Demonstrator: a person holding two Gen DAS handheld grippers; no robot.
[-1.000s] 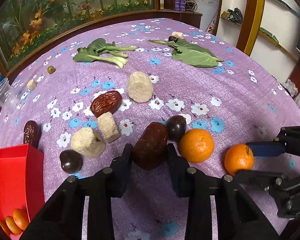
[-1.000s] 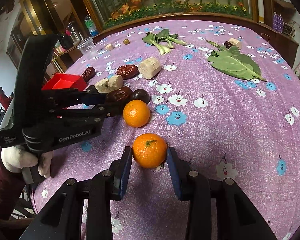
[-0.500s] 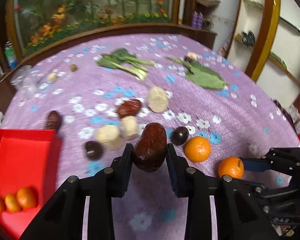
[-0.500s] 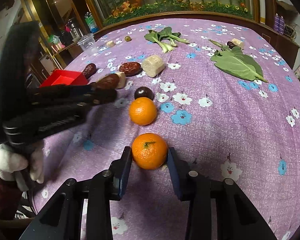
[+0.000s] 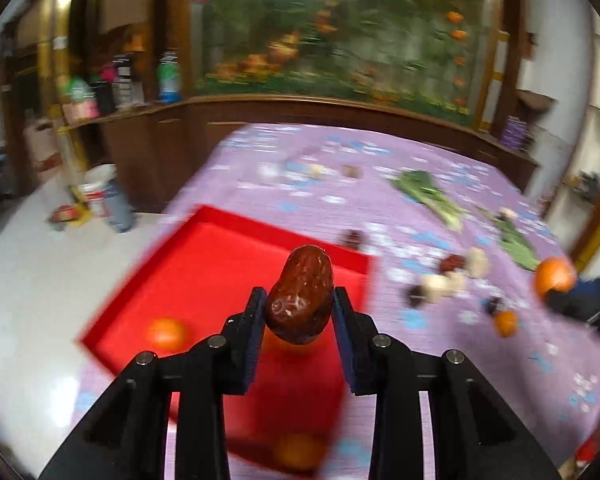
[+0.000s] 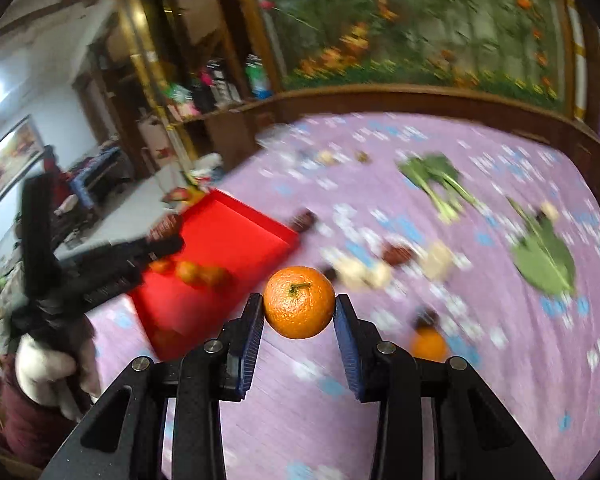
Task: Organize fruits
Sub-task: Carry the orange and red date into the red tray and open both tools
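My left gripper point(image 5: 299, 298) is shut on a large dark red date point(image 5: 301, 295) and holds it in the air over the red tray point(image 5: 204, 264). Small oranges point(image 5: 166, 333) lie in that tray. My right gripper point(image 6: 299, 307) is shut on an orange point(image 6: 299, 302), lifted above the purple flowered tablecloth point(image 6: 480, 380). In the right wrist view the red tray point(image 6: 228, 240) lies to the left, with the left gripper point(image 6: 168, 245) over its near side. A second orange point(image 6: 428, 345) rests on the cloth behind my right finger.
More dates point(image 6: 398, 254), pale cut pieces point(image 6: 364, 274), a dark round fruit point(image 6: 427, 317), green stalks point(image 6: 440, 184) and a big leaf point(image 6: 546, 260) lie across the table. The table edge and floor with pots point(image 5: 108, 200) are left of the tray. A gloved hand point(image 6: 46, 368) shows at lower left.
Both grippers rose off the table with their fruit. The left swung left until the date hangs over the red tray; the right lifted its orange and swung left too.
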